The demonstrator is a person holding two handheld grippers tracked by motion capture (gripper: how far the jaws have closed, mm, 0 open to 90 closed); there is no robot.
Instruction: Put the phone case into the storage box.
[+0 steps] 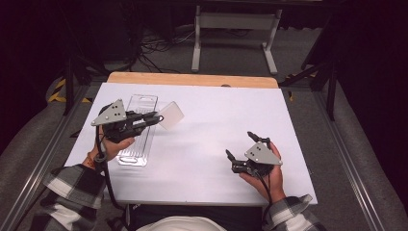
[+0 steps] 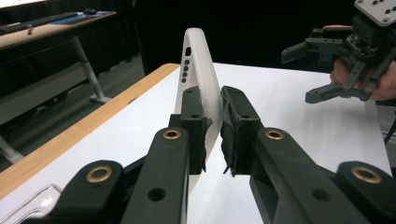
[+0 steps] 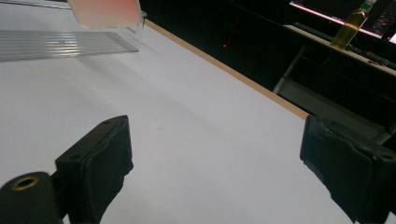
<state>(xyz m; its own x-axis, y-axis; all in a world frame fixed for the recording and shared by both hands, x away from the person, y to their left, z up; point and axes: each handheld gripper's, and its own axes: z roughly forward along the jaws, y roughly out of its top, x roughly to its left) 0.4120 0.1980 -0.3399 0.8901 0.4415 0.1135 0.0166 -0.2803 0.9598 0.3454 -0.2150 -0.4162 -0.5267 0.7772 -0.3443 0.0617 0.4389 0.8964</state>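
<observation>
My left gripper [image 2: 212, 126] pinches the light, slick, bendy phone case [image 2: 201, 70] by its edge; right gripper [image 3: 215, 172] gapes empty

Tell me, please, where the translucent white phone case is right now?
In the high view, the phone case is at the table's left, clamped in the left gripper just right of the clear plastic tray.
</observation>
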